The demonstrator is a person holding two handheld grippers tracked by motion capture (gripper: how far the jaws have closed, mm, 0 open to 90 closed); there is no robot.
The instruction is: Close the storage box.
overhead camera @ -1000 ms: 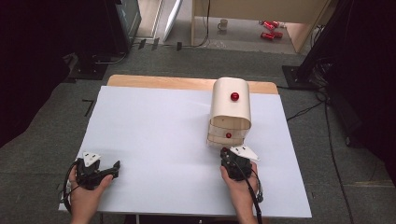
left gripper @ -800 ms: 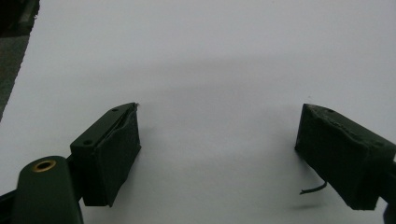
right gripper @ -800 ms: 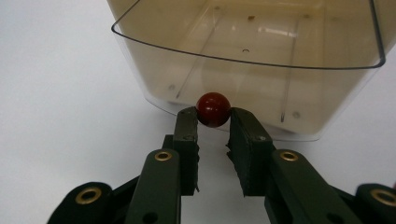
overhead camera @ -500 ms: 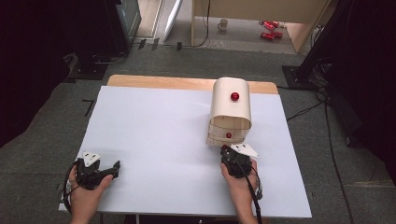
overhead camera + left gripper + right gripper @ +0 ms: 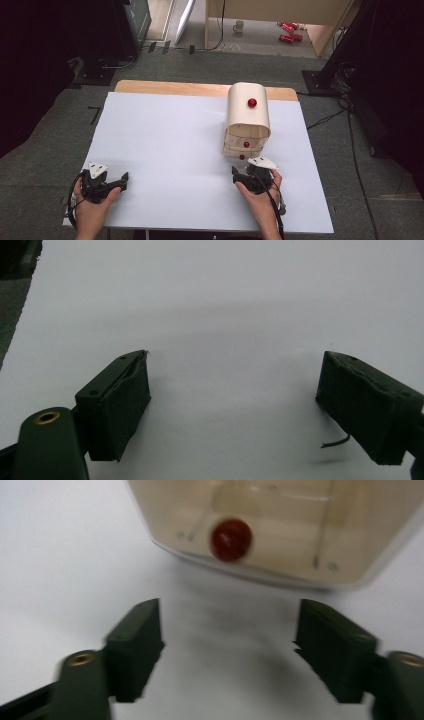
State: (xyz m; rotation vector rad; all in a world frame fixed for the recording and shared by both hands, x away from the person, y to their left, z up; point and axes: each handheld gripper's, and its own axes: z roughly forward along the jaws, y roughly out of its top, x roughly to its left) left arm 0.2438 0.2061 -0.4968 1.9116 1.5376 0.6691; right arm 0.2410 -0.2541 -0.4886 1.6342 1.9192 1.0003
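One red knob just ahead of right tool, jaws apart

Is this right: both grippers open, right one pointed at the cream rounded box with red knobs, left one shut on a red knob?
Not quite. The left gripper is open too, with bare white table between its jaws, as the left gripper view shows. The right gripper is open, facing the cream rounded box with red knobs.
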